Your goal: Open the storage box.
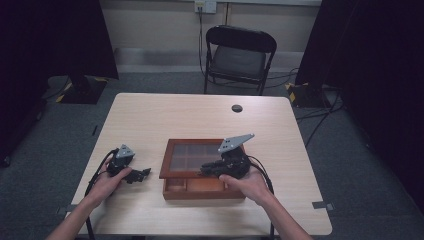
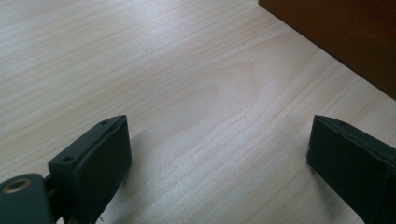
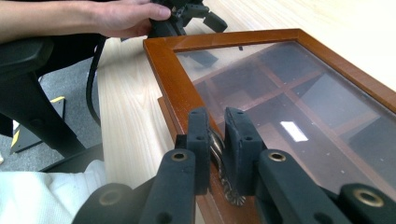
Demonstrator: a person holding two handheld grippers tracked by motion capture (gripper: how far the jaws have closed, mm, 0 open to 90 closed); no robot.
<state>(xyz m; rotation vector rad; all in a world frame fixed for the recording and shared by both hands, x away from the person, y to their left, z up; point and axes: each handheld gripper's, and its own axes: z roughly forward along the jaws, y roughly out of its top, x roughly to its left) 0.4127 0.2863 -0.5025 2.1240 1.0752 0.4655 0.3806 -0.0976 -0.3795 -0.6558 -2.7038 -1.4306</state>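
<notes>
— Right gripper? Clenched on the metal knob at the glass lid's near edge, atop the wooden box mid-table.

— Left gripper? Released, resting left (on bare table).

— Risk? Could have slipped off that small knob, dropping the lid.

Box: a shallow reddish-brown wooden box with inner compartments, near the table's front edge.
Lid: wood-framed glass lid, raised at the front, slid back off the box's front row.
Knob: small metal knob on the lid's front edge.
</notes>
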